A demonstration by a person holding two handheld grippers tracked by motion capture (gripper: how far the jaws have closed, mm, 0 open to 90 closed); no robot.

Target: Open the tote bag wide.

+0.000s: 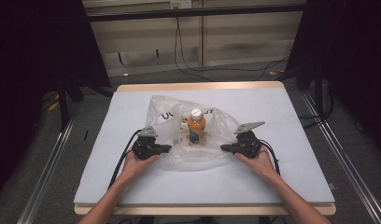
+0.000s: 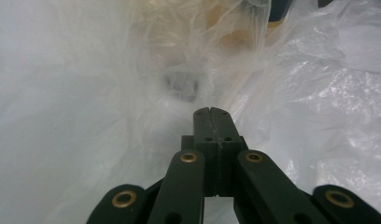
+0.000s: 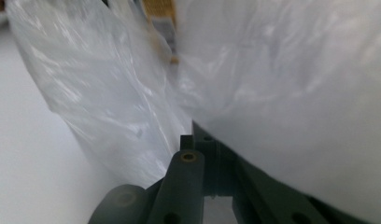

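clear plastic bag lies mid-table with an orange bottle upright inside. the high view shows the left gripper at the bag's 9 o'clock edge, the right gripper at 3 o'clock. the left gripper view shows jaws pressed together at the film; the right gripper's jaws are clamped on a fold.

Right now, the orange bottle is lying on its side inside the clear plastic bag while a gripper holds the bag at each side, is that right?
Not quite: the orange bottle stands upright, white cap on top, as the high view shows. It is inside the clear plastic bag, with the left gripper and right gripper at its sides.
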